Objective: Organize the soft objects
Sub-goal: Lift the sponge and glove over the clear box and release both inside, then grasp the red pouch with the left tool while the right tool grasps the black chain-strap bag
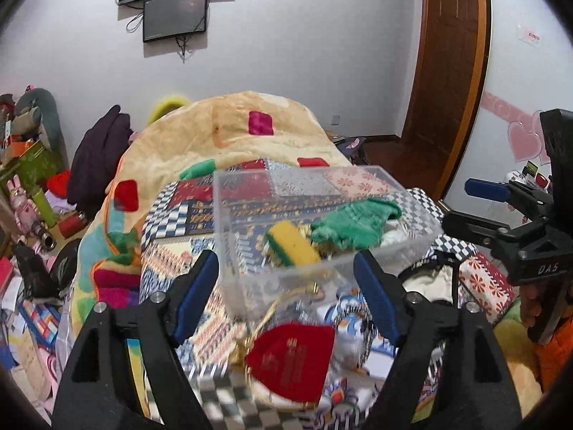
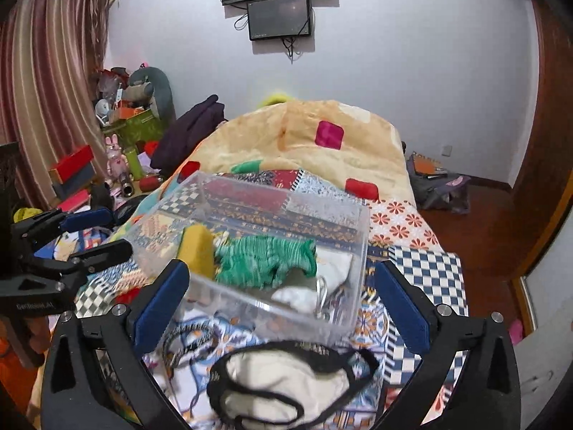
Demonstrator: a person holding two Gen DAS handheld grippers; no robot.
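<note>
A clear plastic box (image 1: 250, 222) (image 2: 286, 200) stands on the patterned bed. Inside lie a yellow sponge (image 1: 293, 243) (image 2: 197, 247), a green knitted cloth (image 1: 354, 222) (image 2: 265, 258) and a white cloth (image 2: 333, 265). My left gripper (image 1: 286, 265) (image 2: 104, 234) is open just before the box's near side, with a red pouch (image 1: 292, 362) on the bed below its fingers. My right gripper (image 2: 281, 268) (image 1: 472, 208) is open wide at the box's near corner. Under it lies a cream cloth with black trim (image 2: 286, 387) (image 1: 429, 279). Neither gripper's pads press on anything.
A yellow blanket with coloured squares (image 1: 250, 136) (image 2: 322, 136) is heaped behind the box. Boxes and toys (image 2: 121, 132) crowd the floor at the left. A dark bag (image 2: 440, 186) sits on the floor right of the bed, near a wooden door (image 1: 447, 71).
</note>
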